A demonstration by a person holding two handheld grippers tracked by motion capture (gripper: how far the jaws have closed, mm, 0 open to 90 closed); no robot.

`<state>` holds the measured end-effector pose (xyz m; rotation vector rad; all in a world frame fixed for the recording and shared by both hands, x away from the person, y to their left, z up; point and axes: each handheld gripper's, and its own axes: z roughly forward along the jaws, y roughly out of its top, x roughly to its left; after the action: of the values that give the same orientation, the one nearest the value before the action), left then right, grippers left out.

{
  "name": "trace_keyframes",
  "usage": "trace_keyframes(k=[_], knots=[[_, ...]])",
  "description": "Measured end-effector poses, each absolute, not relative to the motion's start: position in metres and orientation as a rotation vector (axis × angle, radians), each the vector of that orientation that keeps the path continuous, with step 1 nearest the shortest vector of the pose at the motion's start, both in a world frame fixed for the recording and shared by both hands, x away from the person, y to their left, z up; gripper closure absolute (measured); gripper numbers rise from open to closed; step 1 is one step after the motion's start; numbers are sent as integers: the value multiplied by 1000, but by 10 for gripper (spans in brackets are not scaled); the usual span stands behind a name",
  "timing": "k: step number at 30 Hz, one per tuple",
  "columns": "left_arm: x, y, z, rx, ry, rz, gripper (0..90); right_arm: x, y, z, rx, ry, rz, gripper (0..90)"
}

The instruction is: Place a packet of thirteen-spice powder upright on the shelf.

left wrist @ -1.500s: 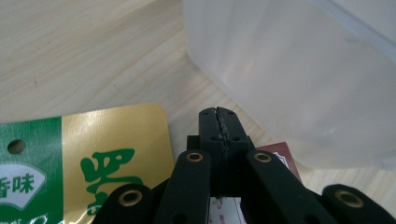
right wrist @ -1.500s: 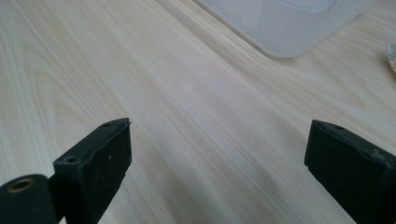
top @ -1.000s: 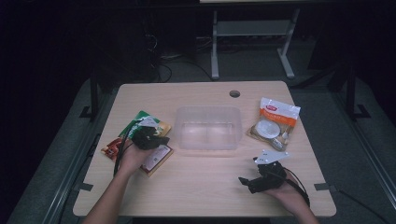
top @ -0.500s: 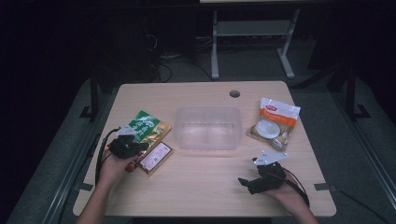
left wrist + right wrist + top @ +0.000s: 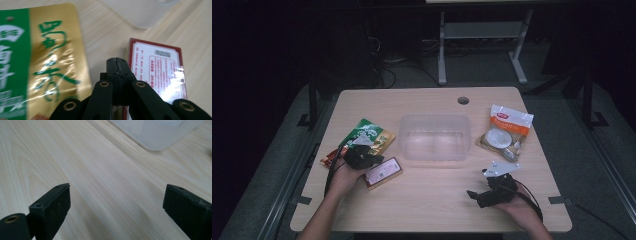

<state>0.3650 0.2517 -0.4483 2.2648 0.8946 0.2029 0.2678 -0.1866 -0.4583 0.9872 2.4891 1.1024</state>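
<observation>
Red-bordered packet (image 5: pixel 160 70) beside left gripper's (image 5: pixel 117 60) closed, empty jaws.

Tub (image 5: pixel 434 136) between packets (image 5: pixel 368 138) (centre).

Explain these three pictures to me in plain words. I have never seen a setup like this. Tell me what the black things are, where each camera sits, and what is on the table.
No robot here: a person sits at a wooden table and holds a black two-jaw tool in each hand. The wide picture comes from a fixed camera above, looking down. The other two come from small cameras riding on each tool, looking along its jaws.

The left tool has its jaws pressed together on nothing, between a green and gold snack bag and a red-edged flat packet. The right tool rests with jaws wide apart over bare wood.

In the middle stands an empty clear plastic tub. On the right lies an orange and white bag. A reddish packet peeks out beside the green bag.
</observation>
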Motion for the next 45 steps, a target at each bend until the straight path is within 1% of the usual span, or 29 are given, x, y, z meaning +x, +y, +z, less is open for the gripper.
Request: trace_keyframes(k=[7, 10, 12, 14, 21, 28, 32, 37, 39, 42, 45], knots=[[356, 229, -451, 2253, 811, 87, 897, 267, -186, -458, 984, 2489, 1104, 71], [354, 222, -450, 2308, 757, 94, 896, 267, -187, -458, 979, 2489, 1103, 71], [353, 223, -448, 2282, 762, 106, 896, 267, -187, -458, 980, 2488, 1103, 71], [352, 227, -443, 2255, 775, 114, 897, 267, -188, -457, 982, 2485, 1105, 71], [334, 262, -424, 2176, 851, 177, 896, 266, -188, -458, 980, 2489, 1109, 71], [317, 291, -426, 2166, 935, 216, 896, 265, -186, -457, 969, 2497, 1113, 71], [313, 303, -428, 2161, 982, 214, 896, 266, -186, -457, 965, 2495, 1114, 71], [316, 305, -436, 2191, 1012, 167, 896, 266, -186, -457, 966, 2499, 1109, 71], [317, 304, -439, 2216, 1005, 160, 896, 266, -186, -457, 968, 2500, 1109, 71], [317, 301, -442, 2201, 1001, 134, 896, 266, -186, -457, 968, 2499, 1110, 71], [317, 296, -442, 2224, 977, 126, 896, 266, -186, -457, 968, 2502, 1108, 71]])
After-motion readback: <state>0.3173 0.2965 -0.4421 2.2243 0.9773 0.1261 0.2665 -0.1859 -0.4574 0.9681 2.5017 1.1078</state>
